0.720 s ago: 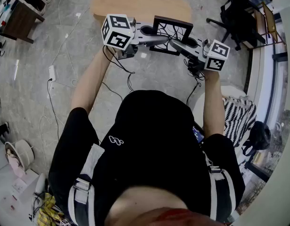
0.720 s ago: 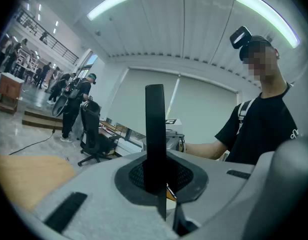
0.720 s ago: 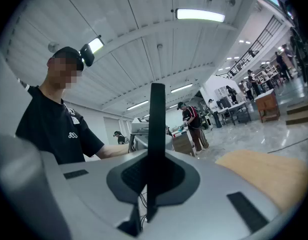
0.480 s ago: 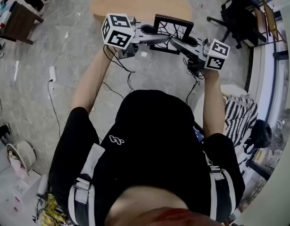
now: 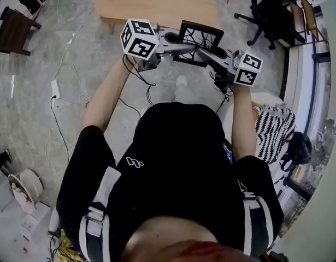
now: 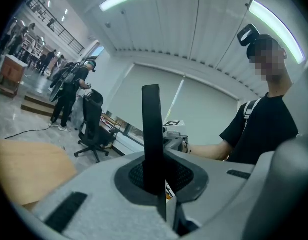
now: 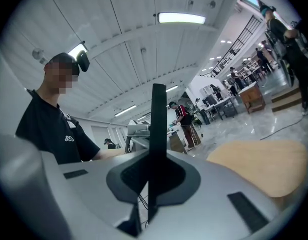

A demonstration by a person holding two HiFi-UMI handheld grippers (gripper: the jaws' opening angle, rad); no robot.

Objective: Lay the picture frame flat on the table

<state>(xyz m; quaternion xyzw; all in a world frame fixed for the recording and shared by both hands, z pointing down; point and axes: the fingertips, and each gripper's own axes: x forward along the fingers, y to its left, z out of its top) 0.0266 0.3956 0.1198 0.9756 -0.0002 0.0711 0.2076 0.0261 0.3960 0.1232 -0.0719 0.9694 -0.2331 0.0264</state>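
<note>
Black picture frame [image 5: 199, 37], pinched at opposite side edges by left gripper [image 5: 177, 41] and right gripper [image 5: 212, 53], both jaw pairs clenched on it, probably for a level two-sided carry. Hangs tilted in the air by the near edge of the wooden table [image 5: 157, 4], not yet laid flat there.

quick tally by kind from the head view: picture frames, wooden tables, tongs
picture frame: 1
wooden table: 1
tongs: 2, left tongs and right tongs, both shut on the frame
total: 4
</note>
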